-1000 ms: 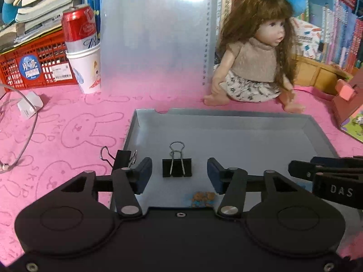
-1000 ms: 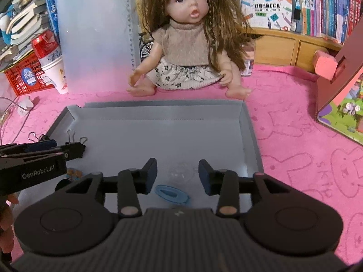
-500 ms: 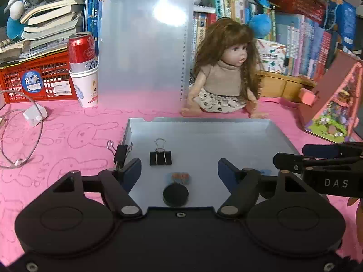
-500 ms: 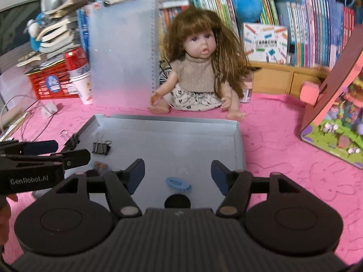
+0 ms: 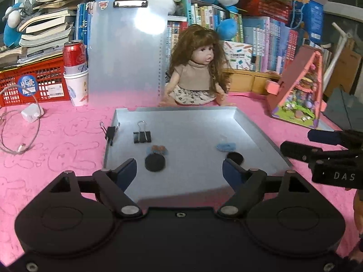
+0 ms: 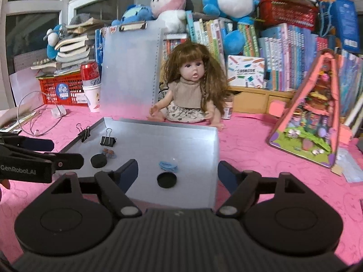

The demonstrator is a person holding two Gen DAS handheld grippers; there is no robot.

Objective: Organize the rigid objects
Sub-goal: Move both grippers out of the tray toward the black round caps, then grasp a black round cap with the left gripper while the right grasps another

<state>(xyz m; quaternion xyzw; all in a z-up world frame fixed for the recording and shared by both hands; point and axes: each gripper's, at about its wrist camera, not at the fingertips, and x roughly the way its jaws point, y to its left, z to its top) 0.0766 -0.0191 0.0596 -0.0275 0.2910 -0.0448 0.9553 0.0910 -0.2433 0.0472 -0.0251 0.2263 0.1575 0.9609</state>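
A grey metal tray (image 5: 199,115) (image 6: 204,131) lies on the pink cloth. In it are a black binder clip (image 5: 142,136) (image 6: 108,140), two black round caps (image 5: 155,162) (image 5: 235,157) (image 6: 166,179) (image 6: 98,160), a small blue-orange piece (image 5: 158,149) (image 6: 108,152) and a blue piece (image 5: 226,146) (image 6: 168,165). Another binder clip (image 5: 110,132) (image 6: 84,132) grips the tray's left rim. My left gripper (image 5: 179,172) hangs over the tray's near edge, jaws opening, nothing between them. My right gripper (image 6: 178,173) does the same beside it, jaws opening and empty.
A doll (image 5: 197,74) sits behind the tray beside a clear clipboard (image 5: 127,52). A can on a paper cup (image 5: 76,72), a red basket (image 5: 31,81) and a charger with cable (image 5: 31,115) lie left. A toy house (image 5: 301,90) stands right; books line the back.
Both grippers drew back and rose from the tray while their jaws widened. The two black caps and the small pieces now lie free in the tray.
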